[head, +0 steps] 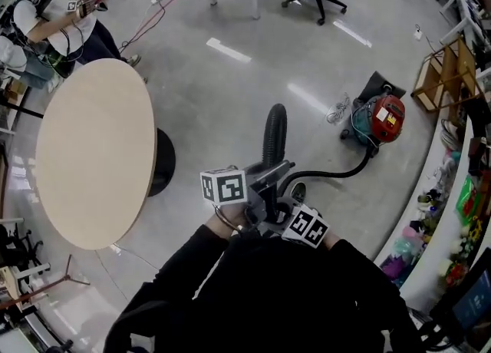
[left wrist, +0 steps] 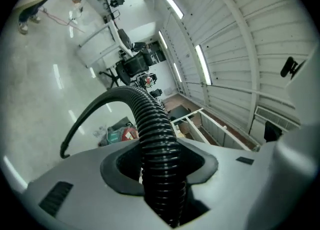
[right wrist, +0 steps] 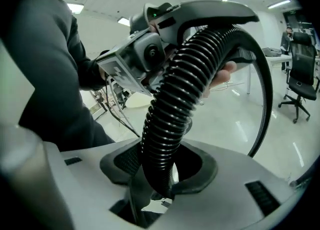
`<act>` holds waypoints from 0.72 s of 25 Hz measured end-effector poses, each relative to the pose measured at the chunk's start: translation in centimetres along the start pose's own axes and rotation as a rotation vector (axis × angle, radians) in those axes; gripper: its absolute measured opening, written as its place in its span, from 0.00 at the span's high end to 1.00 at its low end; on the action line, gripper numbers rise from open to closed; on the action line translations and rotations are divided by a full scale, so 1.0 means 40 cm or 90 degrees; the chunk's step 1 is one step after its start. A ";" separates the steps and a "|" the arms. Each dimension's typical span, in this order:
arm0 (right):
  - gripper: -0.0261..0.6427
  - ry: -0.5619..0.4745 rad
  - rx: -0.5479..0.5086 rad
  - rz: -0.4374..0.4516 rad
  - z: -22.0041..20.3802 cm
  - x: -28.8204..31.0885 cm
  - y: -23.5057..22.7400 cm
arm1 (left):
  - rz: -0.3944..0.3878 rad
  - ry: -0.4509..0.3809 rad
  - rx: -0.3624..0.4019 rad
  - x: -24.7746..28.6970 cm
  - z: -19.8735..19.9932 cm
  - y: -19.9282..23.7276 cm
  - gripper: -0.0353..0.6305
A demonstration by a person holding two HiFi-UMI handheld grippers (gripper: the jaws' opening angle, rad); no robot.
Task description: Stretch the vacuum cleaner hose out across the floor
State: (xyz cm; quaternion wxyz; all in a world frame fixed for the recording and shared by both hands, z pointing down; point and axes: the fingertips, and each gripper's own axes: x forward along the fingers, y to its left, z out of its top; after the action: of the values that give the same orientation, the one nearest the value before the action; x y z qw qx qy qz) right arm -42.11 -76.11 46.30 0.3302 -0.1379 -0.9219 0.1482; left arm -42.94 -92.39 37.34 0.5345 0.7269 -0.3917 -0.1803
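Clearly, both pairs of jaws have the hose between them. On the left gripper (left wrist: 161, 176) the jaws stand rather narrow, and the dark pads close on the black ribbed hose (left wrist: 152, 124), which runs up out of them. On the right gripper (right wrist: 162, 176) the jaws stand a little wider. The hose goes down into the notch of the pads and seems nipped there too, though I judge this grip lighter.

From the left jaws the hose rises in an arch, then falls as a thin dark line toward the floor (left wrist: 35, 89). The red and teal vacuum cleaner (head: 380, 119) stands on the floor ahead and to the right of the person, not far off.

I think the task is only at its start. The hose is lifted and bent close to the body, the two grippers are just beside each other, and no held part lies straight on the floor. The pulling apart and laying down are not yet done.

Only the head view shows the layout: the cleaner, the thin stretch of hose leading to it, and the round table (head: 92, 152) at the left. It does not show the jaws. The left gripper view shows the cleaner small, behind the arch. The right gripper view shows no cleaner, but it shows the left gripper from outside, with a hand (right wrist: 222, 74) behind the hose.
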 end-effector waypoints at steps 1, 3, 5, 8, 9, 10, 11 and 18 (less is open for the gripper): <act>0.69 0.006 0.004 0.006 0.004 0.017 0.033 | -0.015 0.014 -0.016 -0.027 -0.015 0.001 0.69; 0.69 0.016 0.030 0.025 0.003 0.032 0.107 | -0.031 0.048 -0.038 -0.068 -0.060 0.002 0.63; 0.68 0.022 0.062 0.040 -0.008 0.038 0.160 | -0.041 0.078 -0.050 -0.098 -0.104 0.006 0.59; 0.69 0.037 0.091 0.044 -0.049 0.044 0.210 | -0.073 0.078 -0.106 -0.143 -0.151 0.018 0.57; 0.69 0.042 0.092 0.045 -0.064 0.043 0.230 | -0.088 0.071 -0.128 -0.162 -0.167 0.020 0.56; 0.69 0.046 0.090 0.048 -0.078 0.040 0.253 | -0.103 0.064 -0.148 -0.181 -0.183 0.020 0.56; 0.69 0.048 0.087 0.053 -0.092 0.034 0.277 | -0.115 0.055 -0.171 -0.200 -0.198 0.016 0.56; 0.69 0.022 0.075 0.069 -0.230 -0.052 0.471 | -0.059 -0.051 -0.276 -0.298 -0.340 0.059 0.56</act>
State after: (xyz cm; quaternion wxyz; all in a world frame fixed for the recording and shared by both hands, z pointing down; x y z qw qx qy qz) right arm -31.65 -57.87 45.03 0.3452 -0.1706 -0.8969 0.2173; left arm -42.05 -74.94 42.58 0.6534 0.6047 -0.3310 -0.3128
